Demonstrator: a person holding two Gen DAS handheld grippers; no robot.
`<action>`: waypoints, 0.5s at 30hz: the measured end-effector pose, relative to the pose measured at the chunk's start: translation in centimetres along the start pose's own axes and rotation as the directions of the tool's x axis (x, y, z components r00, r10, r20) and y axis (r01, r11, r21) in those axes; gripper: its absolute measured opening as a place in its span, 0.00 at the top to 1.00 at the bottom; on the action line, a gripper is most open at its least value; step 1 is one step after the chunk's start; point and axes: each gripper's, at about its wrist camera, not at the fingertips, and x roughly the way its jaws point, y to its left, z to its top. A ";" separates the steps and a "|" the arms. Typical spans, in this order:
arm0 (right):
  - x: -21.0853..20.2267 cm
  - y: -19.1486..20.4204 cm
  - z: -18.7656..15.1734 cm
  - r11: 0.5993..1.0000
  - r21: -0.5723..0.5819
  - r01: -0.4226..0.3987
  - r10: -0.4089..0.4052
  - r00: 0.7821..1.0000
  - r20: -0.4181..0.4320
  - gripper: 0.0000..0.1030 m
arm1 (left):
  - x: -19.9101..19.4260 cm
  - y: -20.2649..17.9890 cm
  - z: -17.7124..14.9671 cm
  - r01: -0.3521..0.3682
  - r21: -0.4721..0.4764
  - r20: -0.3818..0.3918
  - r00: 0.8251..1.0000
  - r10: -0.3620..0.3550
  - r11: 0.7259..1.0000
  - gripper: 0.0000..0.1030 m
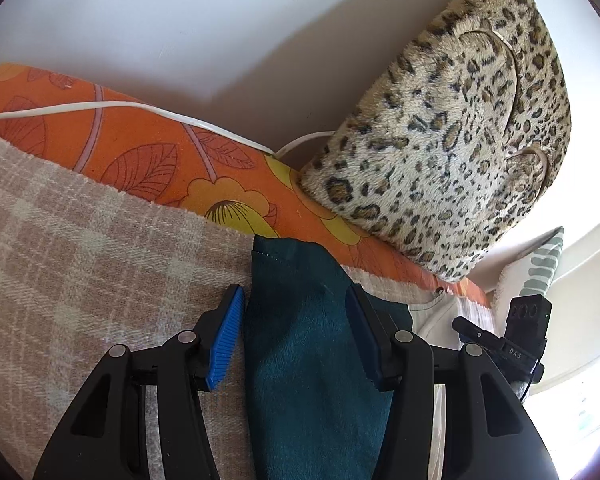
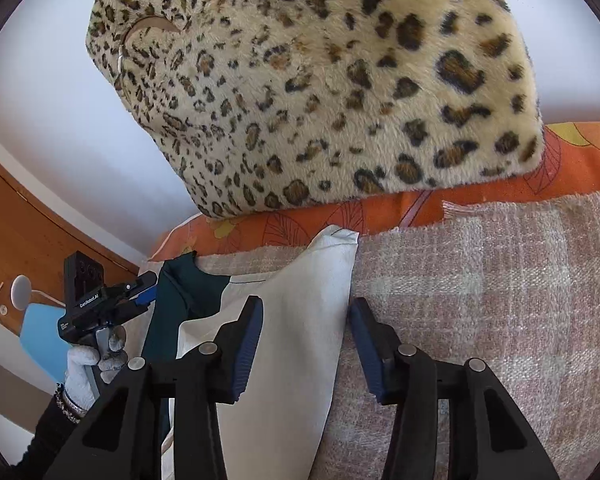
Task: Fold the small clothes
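Note:
A small garment lies on a beige plaid blanket (image 1: 80, 248). Its dark teal part (image 1: 300, 320) lies between the fingers of my left gripper (image 1: 294, 312), which is open over it. Its white part (image 2: 300, 300) lies between the fingers of my right gripper (image 2: 304, 328), also open, with the cloth's right edge just inside the right pad. The teal part also shows in the right wrist view (image 2: 180, 292), with the left gripper (image 2: 140, 292) at its left edge. The right gripper's body shows in the left wrist view (image 1: 504, 344).
A leopard-print cushion (image 1: 452, 152) leans on the white wall behind, on an orange floral sheet (image 1: 160, 144). A white cable (image 1: 100, 106) runs along the sheet. A striped pillow (image 1: 540, 268) lies at far right. A wooden panel (image 2: 28, 232) stands at left.

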 end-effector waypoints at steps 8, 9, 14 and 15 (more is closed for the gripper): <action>0.7 0.2 0.6 0.993 -0.038 0.116 -0.116 0.993 0.011 1.00 | 1.1 -0.2 0.1 -0.067 0.064 0.021 0.998 0.066 0.996 0.92; 0.8 0.3 0.6 0.992 -0.050 0.117 -0.117 0.993 0.006 1.00 | 1.1 0.0 0.2 -0.064 0.055 0.024 0.998 0.062 0.996 0.92; 0.9 0.3 0.9 0.990 -0.045 0.131 -0.131 0.991 0.006 0.99 | 0.5 0.6 0.5 -0.029 0.016 0.028 0.999 0.028 0.999 0.78; 0.8 0.1 0.9 0.992 -0.038 0.122 -0.122 0.993 0.003 0.96 | 0.6 0.9 0.6 -0.007 -0.004 0.011 1.000 0.007 1.000 0.71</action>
